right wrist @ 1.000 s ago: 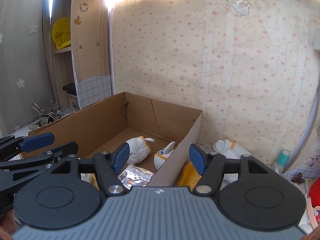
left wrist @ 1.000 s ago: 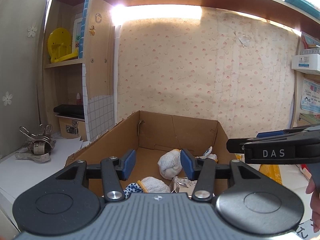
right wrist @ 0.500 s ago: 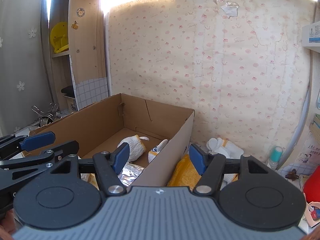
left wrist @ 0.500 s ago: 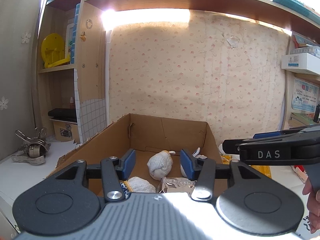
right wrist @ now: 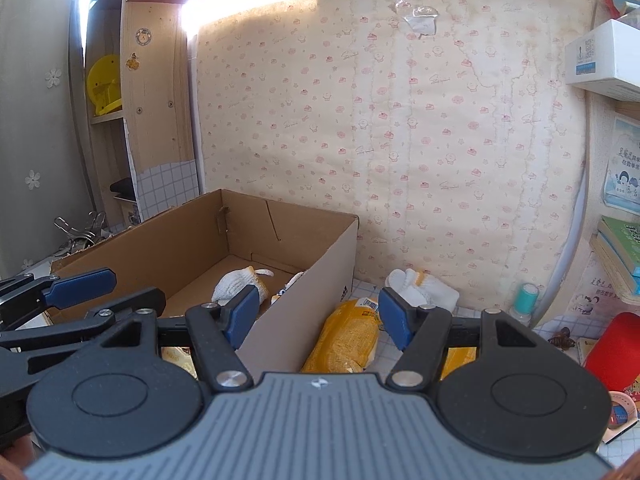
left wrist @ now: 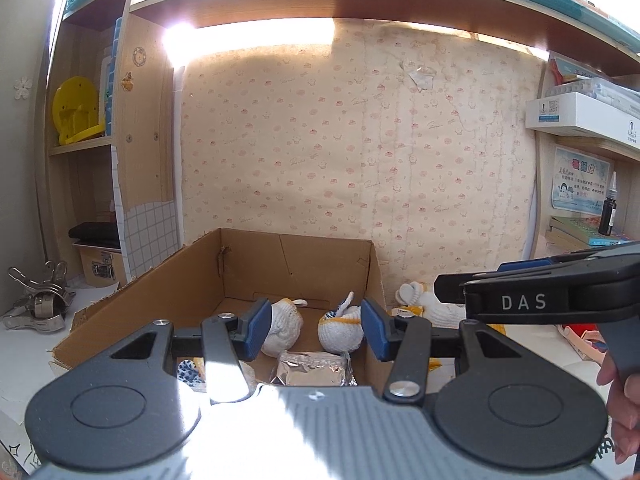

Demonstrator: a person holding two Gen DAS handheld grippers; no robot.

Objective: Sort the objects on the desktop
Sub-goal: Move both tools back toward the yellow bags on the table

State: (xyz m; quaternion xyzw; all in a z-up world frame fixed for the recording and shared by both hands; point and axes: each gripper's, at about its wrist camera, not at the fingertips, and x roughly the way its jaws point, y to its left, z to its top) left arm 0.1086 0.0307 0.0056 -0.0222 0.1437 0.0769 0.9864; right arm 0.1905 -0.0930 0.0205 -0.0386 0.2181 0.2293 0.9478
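Right now my left gripper (left wrist: 316, 330) and right gripper (right wrist: 316, 318) both stand part open with nothing between the pads. Beyond them, rolled white gloves (left wrist: 282, 326) and a foil packet (left wrist: 310, 372) lie inside the cardboard box (right wrist: 188, 244). Just right of the box, a yellow snack bag (right wrist: 346, 338) and a white glove pair (right wrist: 420, 290) rest on the desk (right wrist: 516, 328).

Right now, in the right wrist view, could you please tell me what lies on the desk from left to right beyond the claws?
Metal clips → cardboard box → yellow snack bag → white gloves → teal-capped bottle → red object.
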